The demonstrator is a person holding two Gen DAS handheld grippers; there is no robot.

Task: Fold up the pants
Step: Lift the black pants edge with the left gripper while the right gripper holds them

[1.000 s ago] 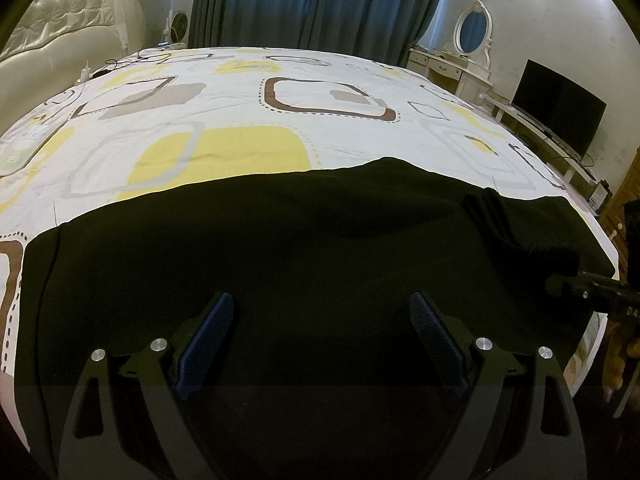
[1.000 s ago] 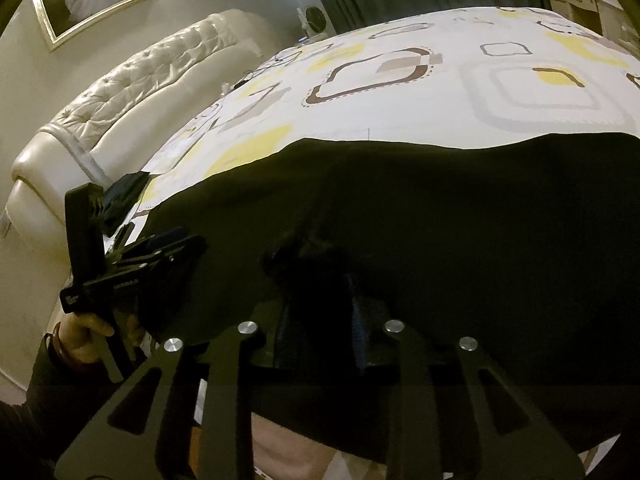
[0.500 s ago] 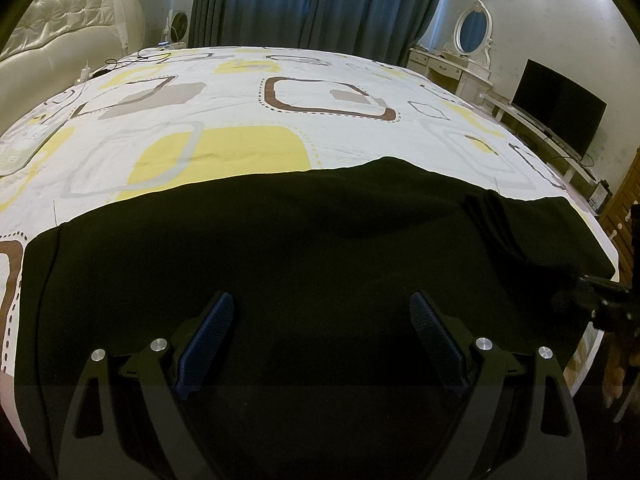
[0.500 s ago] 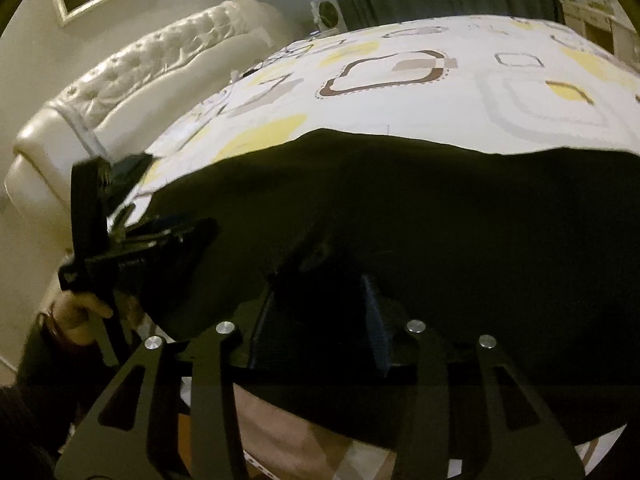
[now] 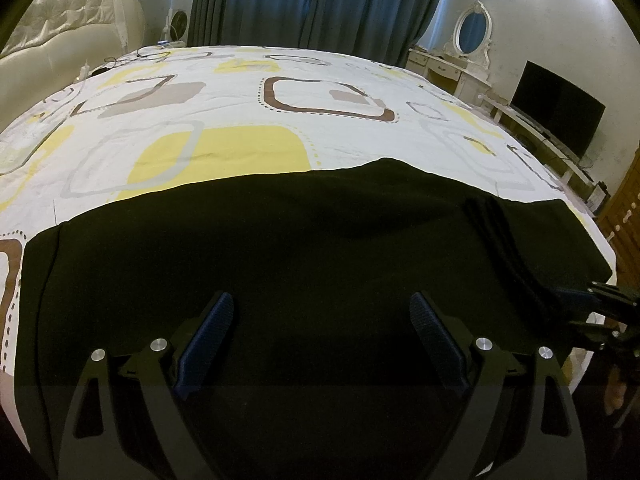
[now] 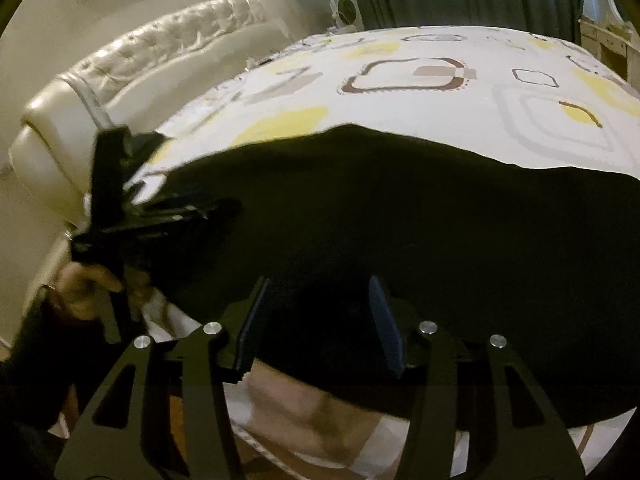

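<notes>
The black pants [image 5: 300, 240] lie flat across the near edge of the bed, with a folded ridge near their right end [image 5: 504, 248]. My left gripper [image 5: 320, 304] hovers just above them, jaws wide open with nothing gripped. In the right wrist view, the right gripper [image 6: 319, 292] sits over the near hem of the pants [image 6: 400, 220]. Its jaws are opening, and dark cloth lies under the gap without being pinched. Each gripper shows in the other view: the right one [image 5: 592, 304] at the pants' right end, the left one [image 6: 160, 216] with a hand [image 6: 84, 284] holding it.
The bed sheet [image 5: 240, 120] is white with yellow, grey and brown squares and stretches far beyond the pants. A cream tufted headboard [image 6: 160, 52] stands to the left. Blue curtains [image 5: 320, 0], a dressing table [image 5: 452, 68] and a TV [image 5: 560, 120] are at the back and right.
The right gripper's jaws have spread and let go of the bunched cloth, which now lies flatter. That gripper has drawn back toward the bed's edge. The left gripper has stayed still.
</notes>
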